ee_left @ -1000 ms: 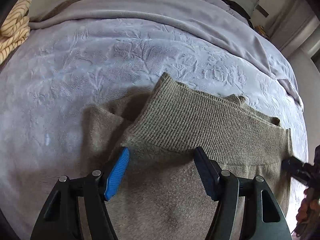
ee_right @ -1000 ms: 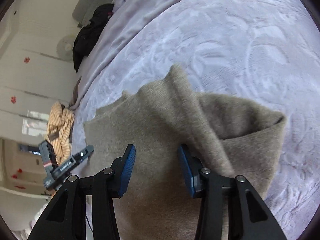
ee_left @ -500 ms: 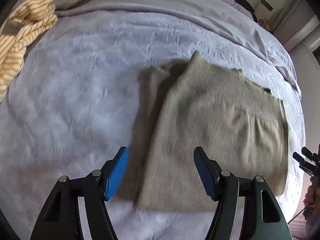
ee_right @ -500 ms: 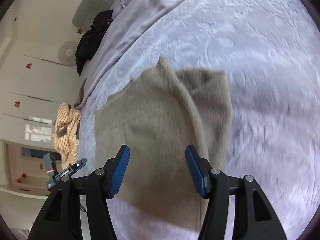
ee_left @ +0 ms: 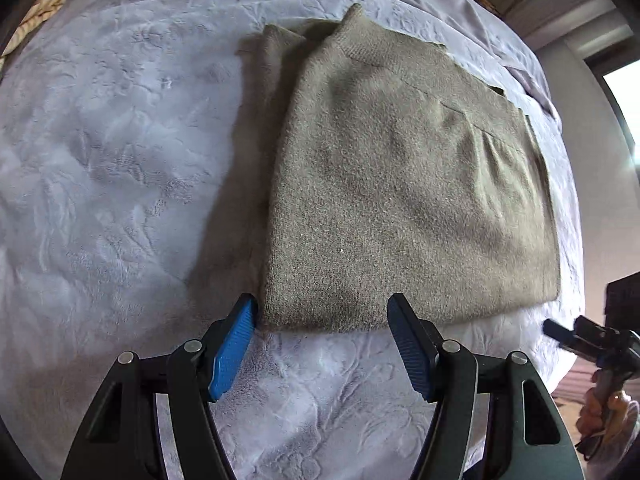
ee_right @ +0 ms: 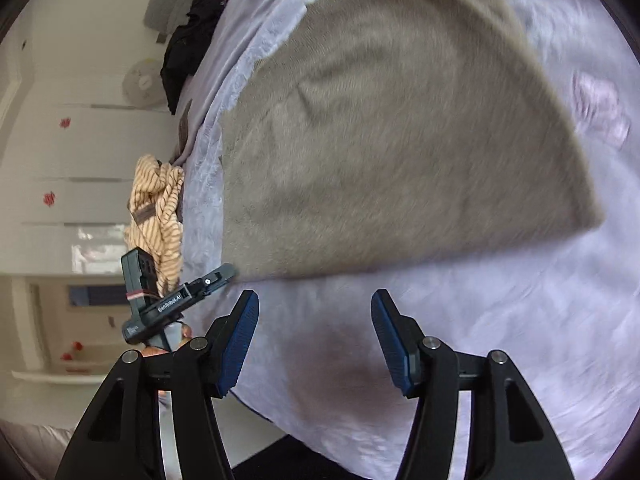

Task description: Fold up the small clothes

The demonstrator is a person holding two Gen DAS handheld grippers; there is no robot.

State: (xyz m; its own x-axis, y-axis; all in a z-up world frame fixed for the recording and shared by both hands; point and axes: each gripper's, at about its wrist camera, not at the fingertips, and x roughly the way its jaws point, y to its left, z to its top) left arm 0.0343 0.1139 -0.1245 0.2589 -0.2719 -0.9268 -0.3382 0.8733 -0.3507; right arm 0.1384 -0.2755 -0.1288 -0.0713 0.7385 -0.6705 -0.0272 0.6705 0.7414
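Observation:
An olive-grey knitted garment lies folded flat on the lavender blanket, one narrow layer sticking out along its left side. My left gripper hangs open just off the garment's near edge, its left pad beside the near-left corner, gripping nothing. In the right wrist view the same garment lies beyond my right gripper, which is open over bare blanket with nothing between its pads. The left gripper's body shows at that garment's corner. The right gripper, held by a hand, appears at the far right.
A cream-and-orange striped garment is bunched at the bed's far left edge. Black clothing and a white fan are beyond the bed. White cupboard doors stand left. The bed's near edge drops off close below my right gripper.
Both grippers have drawn back off the garment to its near edge. The right jaws have opened wider. The raised fold has dropped, and the garment now lies flat.

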